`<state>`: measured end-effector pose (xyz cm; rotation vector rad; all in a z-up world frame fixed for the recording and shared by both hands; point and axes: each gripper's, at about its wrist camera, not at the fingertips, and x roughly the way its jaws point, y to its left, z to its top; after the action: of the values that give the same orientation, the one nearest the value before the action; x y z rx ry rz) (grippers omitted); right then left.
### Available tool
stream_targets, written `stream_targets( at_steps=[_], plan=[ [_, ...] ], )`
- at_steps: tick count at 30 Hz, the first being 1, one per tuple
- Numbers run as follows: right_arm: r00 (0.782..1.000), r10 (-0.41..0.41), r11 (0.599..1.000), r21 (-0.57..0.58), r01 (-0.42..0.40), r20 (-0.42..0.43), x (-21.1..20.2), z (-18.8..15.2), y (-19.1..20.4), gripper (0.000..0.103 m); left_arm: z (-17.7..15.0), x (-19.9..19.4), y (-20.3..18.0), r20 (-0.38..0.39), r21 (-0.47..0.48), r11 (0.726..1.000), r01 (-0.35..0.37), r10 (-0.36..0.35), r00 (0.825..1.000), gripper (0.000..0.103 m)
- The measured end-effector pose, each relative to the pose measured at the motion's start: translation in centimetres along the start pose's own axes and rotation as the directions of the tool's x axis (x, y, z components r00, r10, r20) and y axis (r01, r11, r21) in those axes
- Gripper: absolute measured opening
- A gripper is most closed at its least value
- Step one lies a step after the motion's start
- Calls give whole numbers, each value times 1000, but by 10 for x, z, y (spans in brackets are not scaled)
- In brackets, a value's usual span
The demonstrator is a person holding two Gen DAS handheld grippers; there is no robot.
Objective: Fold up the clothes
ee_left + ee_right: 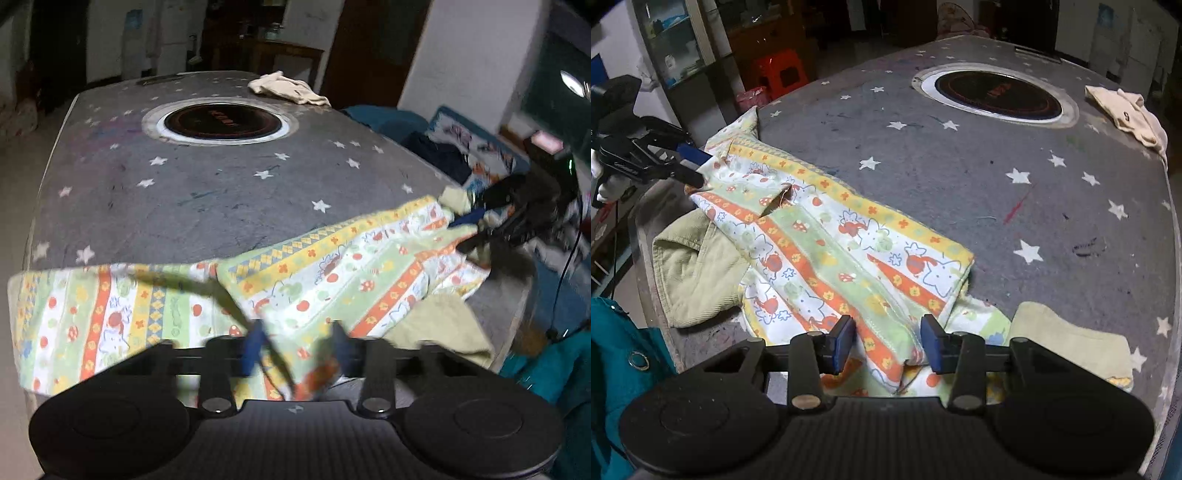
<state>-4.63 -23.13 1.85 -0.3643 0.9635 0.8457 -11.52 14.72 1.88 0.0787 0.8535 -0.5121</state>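
Two-handed fold of a printed garment (pixel 827 236) on a star-patterned desk (pixel 1015 206). The garment lies at the near edge of the desk, one layer already doubled over, with pale green cuffs (pixel 698 269) spread at either side. A cream cloth (pixel 1126 118) lies at the far edge, well apart, beyond the round hob (pixel 993 94) set in the desk.

Right gripper (pixel 888 343): jaws narrow, a ridge of fabric between the blue pads (pixel 844 341). The right pad appears to touch the cloth; the left stands just off it, so a firm pinch is not confirmed.

Left gripper (pixel 295 347): jaws narrow, fabric bunched between them. The left wrist view is blurred here, so contact cannot be told there; in the right wrist view the same gripper (pixel 689 164) meets the garment's far corner.

Step in hand, as judged: gripping two points of the near hem before carrying it over. To do it well:
- close both jaws fully on the top layer only, not on the cuff beneath;
- keep the two grips level so the hem stays straight;
- lift just clear of the desk, then lay the edge parallel to the yellow border (pixel 827 186).

Risk: a loose right-hand grip lets the ridge slip and skews the fold.
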Motion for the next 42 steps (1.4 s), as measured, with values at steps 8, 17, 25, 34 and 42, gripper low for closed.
stream_targets(
  at_steps=[8, 17, 25, 34, 42],
  plan=[
    [999, -29, 995, -98, 33, 42, -17, 13, 13, 11, 26, -26, -2, 144, 84, 995, -61, 49, 988, 7],
    [973, -173, 972, -132, 193, 151, -30, 86, -14, 11, 105, -7, 21, 249, 77, 980, -185, 161, 955, 6],
    [871, -434, 900, 79, 428, 231, 15, 143, -72, 12, 171, 59, 76, 320, -115, 903, -414, 428, 845, 11],
    [881, -453, 887, 167, 430, 138, 69, 135, -99, 23, 160, 126, 101, 133, -219, 886, -408, 442, 887, 29],
    [949, -302, 928, 255, 271, 89, 94, 129, -109, 24, 137, 117, 64, 110, -144, 954, -263, 279, 954, 29]
  ],
)
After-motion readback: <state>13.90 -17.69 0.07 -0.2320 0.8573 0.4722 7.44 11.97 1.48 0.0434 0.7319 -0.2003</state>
